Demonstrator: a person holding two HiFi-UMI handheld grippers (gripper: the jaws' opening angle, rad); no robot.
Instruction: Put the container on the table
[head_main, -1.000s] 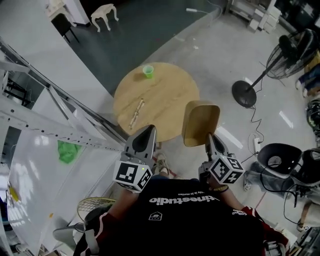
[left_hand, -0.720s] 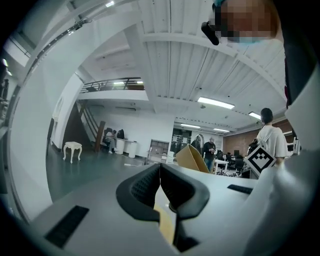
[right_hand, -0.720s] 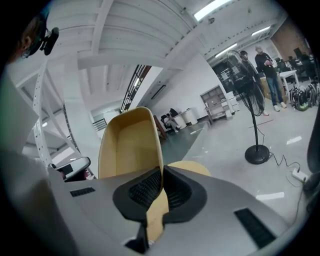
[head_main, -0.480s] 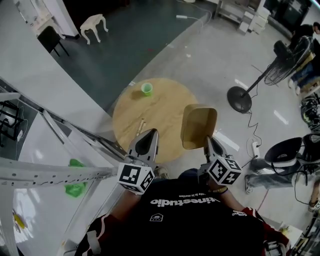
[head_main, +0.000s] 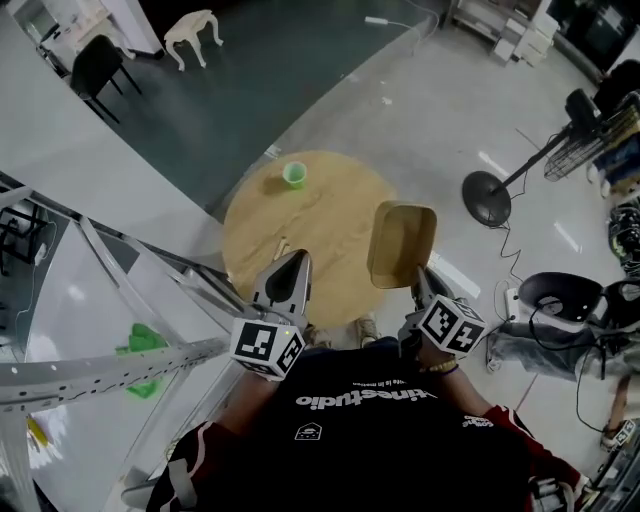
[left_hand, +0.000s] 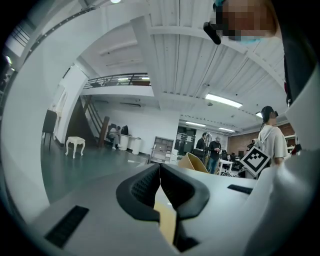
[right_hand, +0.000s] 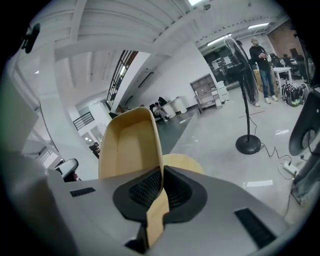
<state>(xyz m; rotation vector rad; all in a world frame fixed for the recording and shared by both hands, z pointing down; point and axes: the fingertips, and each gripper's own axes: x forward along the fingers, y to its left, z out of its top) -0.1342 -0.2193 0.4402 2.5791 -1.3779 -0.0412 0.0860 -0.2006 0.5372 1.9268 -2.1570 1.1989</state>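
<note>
My right gripper (head_main: 420, 283) is clamped on the thin wall of the tan container (head_main: 402, 243). I'm holding it on edge, off the surface, over the near right rim of the round wooden table (head_main: 300, 225). My left gripper (head_main: 297, 262) hangs over the table's near edge, jaws pressed together on nothing. A green cup (head_main: 294, 174) stands at the far side.

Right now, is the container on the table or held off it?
Held off it: the right gripper grips the container by its rim, in the air.
</note>
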